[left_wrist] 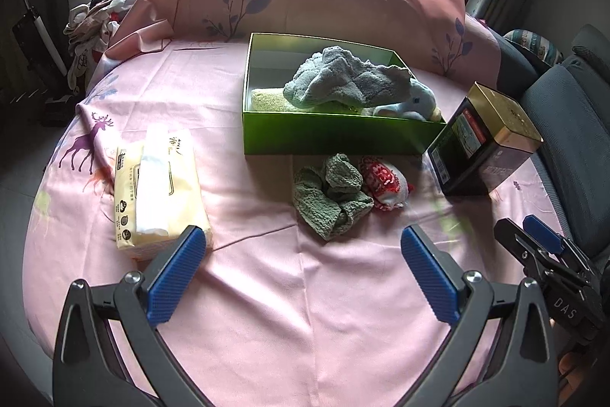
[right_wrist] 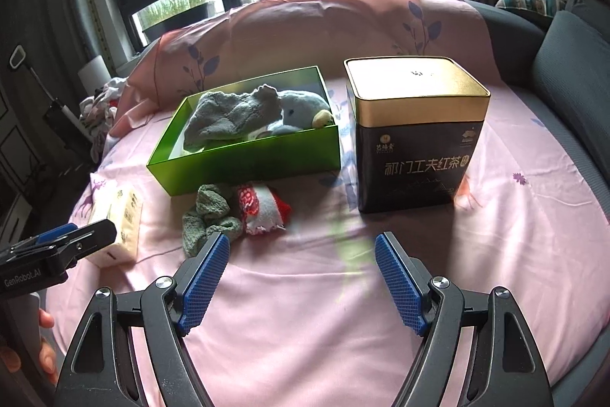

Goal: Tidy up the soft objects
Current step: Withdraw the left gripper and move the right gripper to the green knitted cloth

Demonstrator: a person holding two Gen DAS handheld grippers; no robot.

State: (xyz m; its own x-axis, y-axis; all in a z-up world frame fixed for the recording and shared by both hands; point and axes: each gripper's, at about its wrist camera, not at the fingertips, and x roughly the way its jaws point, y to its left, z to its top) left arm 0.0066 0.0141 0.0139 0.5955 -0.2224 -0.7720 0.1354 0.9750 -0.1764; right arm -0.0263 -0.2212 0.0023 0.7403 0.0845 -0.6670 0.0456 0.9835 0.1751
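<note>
Left gripper [left_wrist: 303, 243] and right gripper [right_wrist: 303, 250] spread, empty; green cloth [left_wrist: 329, 195], red sock [left_wrist: 385, 185] near green box [left_wrist: 335, 136].

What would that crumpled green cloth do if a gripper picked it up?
The green cloth looks like soft terry, bunched in folds, so it would probably droop and unfold. Its nubbly pile should grip well. It touches the red patterned sock, which might get dragged along.

A green box [left_wrist: 335, 136] sits open on the pink-sheeted bed; inside, a crumpled grey-blue towel [left_wrist: 343, 79] lies over a beige cloth [left_wrist: 267, 100], with a blue plush [left_wrist: 415, 102] at its right end; just in front lie a bunched green cloth [left_wrist: 331, 195] and, touching it, a red-and-white sock [left_wrist: 385, 185].
</note>
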